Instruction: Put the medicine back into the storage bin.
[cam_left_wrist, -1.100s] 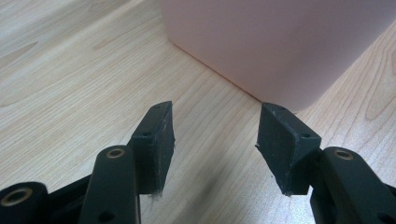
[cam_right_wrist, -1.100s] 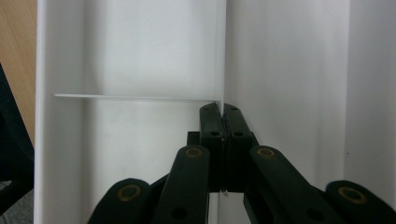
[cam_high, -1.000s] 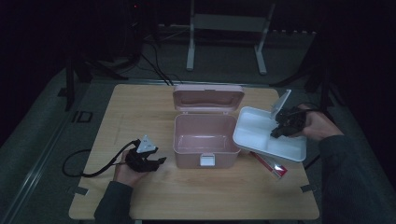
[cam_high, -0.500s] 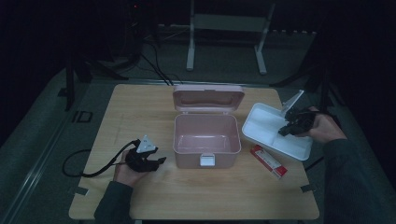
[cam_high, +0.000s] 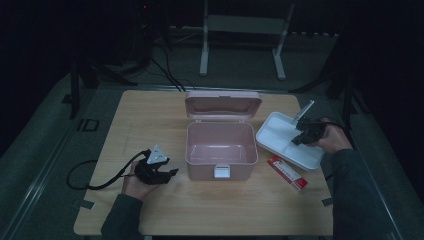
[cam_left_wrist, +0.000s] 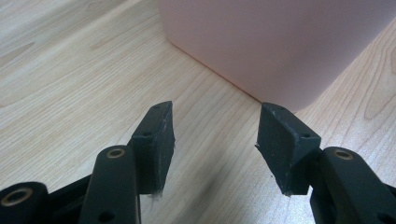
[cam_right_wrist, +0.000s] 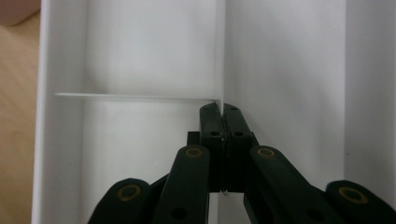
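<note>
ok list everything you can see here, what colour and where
storage box: 1, pink, centre of the table, lid open and standing up at the back, inside looks empty
divided tray: 1, white, right of the box, partly over the table's right edge
small packet: 1, red and white, flat on the table in front of the tray
table: 1, light wood
metal stand: 1, grey, on the floor behind the table
left tool: 1, black, left of the box, jaws open, aimed at the box
right tool: 1, black, shut on a tray divider

Dim lab-like recording space: lone wooden table (cam_high: 210, 210), metal stand legs (cam_high: 240, 50) and floor cables (cam_high: 165, 75) behind.
</note>
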